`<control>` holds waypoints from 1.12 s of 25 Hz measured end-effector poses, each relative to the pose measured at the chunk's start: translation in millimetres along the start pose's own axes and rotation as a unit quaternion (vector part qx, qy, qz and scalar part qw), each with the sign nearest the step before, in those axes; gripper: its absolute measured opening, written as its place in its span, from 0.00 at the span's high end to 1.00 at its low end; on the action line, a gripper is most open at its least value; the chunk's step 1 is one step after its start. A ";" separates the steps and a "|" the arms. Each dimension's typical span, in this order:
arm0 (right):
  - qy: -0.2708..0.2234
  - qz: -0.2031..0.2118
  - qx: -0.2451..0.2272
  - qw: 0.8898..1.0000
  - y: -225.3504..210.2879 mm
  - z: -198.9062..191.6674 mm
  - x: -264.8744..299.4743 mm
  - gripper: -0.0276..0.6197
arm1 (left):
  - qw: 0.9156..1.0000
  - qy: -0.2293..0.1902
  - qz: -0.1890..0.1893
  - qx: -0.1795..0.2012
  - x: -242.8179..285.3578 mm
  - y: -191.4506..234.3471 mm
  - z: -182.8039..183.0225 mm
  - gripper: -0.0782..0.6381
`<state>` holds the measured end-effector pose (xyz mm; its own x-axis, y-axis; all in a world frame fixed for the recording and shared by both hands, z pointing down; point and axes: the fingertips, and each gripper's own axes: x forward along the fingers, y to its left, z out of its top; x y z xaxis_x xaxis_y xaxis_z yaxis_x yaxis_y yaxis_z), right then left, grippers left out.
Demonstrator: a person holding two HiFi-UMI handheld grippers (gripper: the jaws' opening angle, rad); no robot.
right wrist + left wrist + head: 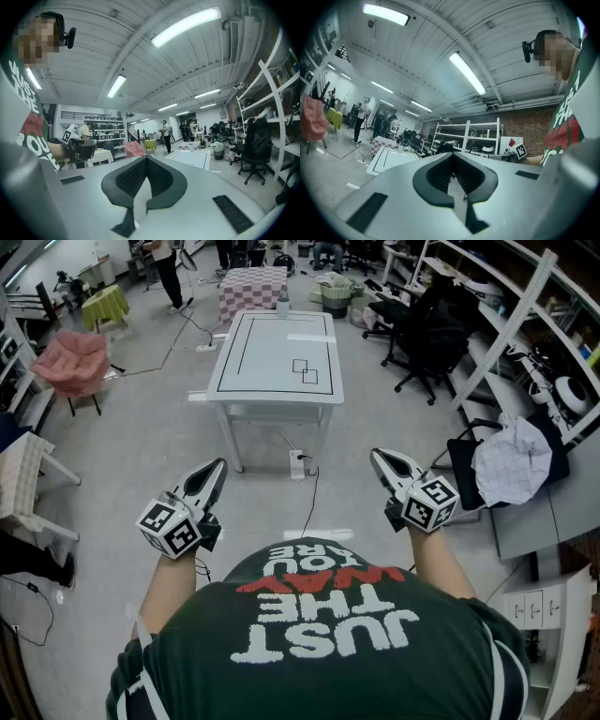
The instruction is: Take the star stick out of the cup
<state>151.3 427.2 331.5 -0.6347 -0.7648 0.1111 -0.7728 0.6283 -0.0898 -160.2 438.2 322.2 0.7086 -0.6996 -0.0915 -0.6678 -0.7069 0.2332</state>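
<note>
Left gripper (217, 468): grey two-jaw tool, jaws pressed together at the tips, nothing between them. Its own view (453, 157) confirms this.

Right gripper (378, 457): same condition, jaws clenched on nothing, confirmed in its own view (146, 158).

Both tools are held close to the person's chest, tips angled forward and upward. This is judged a carrying posture, since nothing lies within reach.

The white rectangular table with black line markings (272, 357) stands well apart, ahead across open grey floor. A small pale upright item (283, 304) sits at the table's far edge. It may be the cup, but it is too small to confirm, and no star stick can be made out.

Assessment: extraction not begun. An approach to the table is required first.
</note>
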 end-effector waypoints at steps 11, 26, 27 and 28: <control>0.002 0.003 0.005 1.000 -8.3 -2.5 -5.4 0.91 | 1.000 0.005 -0.008 -0.005 13.9 -8.8 -3.1 0.88; -0.012 0.017 0.018 1.000 -52.0 -5.7 -68.6 0.91 | 1.000 0.013 -0.012 0.003 65.8 -75.1 -20.3 0.88; -0.012 0.018 0.020 1.000 -56.9 -6.9 -75.7 0.91 | 1.000 0.015 -0.013 0.003 70.7 -83.0 -22.3 0.88; -0.012 0.019 0.022 1.000 -61.8 -8.1 -82.7 0.91 | 1.000 0.016 -0.013 0.002 75.6 -90.9 -24.4 0.88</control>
<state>251.5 452.7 335.8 -0.6628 -0.7441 0.0832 -0.7473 0.6503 -0.1366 -40.4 452.0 317.7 0.7321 -0.6779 -0.0668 -0.6506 -0.7249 0.2265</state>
